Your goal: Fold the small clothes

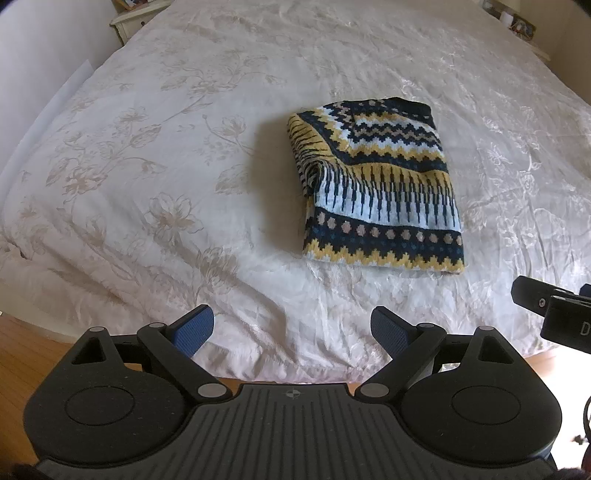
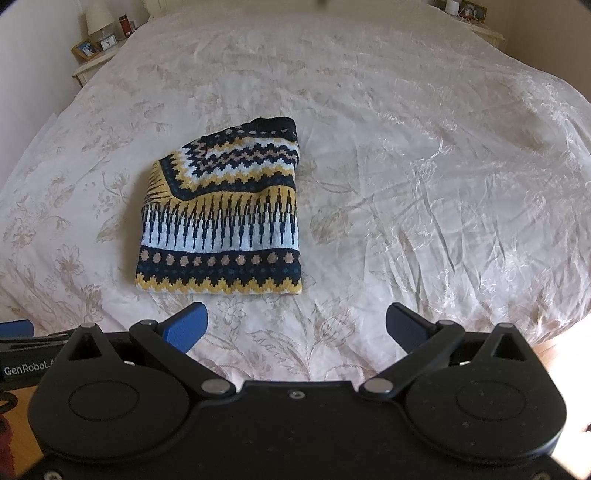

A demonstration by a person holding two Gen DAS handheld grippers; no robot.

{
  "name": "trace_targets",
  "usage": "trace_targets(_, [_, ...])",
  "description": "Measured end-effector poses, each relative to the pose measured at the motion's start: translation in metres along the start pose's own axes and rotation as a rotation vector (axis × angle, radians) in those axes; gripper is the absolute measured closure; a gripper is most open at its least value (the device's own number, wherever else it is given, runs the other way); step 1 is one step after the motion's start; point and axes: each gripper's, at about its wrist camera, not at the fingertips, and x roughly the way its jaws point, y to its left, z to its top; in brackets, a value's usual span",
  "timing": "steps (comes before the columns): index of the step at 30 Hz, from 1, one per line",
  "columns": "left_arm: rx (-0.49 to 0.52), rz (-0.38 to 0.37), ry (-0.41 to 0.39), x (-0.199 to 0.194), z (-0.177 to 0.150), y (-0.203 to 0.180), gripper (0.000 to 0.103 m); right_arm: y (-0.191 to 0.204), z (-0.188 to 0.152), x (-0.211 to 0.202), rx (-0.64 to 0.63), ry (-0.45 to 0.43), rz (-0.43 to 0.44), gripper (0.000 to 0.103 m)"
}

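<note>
A knitted garment (image 1: 376, 184) with navy, yellow, white and tan patterns lies folded into a compact rectangle on the white floral bedspread (image 1: 166, 166). It also shows in the right wrist view (image 2: 221, 218). My left gripper (image 1: 291, 328) is open and empty, over the bed's near edge, below and left of the garment. My right gripper (image 2: 295, 325) is open and empty, just in front of the garment's near edge and to its right. Part of the right gripper's body (image 1: 554, 314) shows at the right edge of the left wrist view.
The bedspread (image 2: 424, 166) covers the whole bed. A nightstand (image 2: 96, 55) with a lamp, a clock and a photo frame stands at the far left. Another nightstand (image 2: 476, 22) stands at the far right. Wooden floor (image 1: 22, 354) lies below the bed's near edge.
</note>
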Motion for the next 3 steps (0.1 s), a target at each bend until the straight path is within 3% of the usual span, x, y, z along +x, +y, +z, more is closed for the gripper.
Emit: trace_targets(3, [-0.003, 0.002, 0.0, 0.0008, 0.0012, -0.0008, 0.01, -0.0001, 0.0002, 0.0003, -0.001, 0.001, 0.0, 0.001])
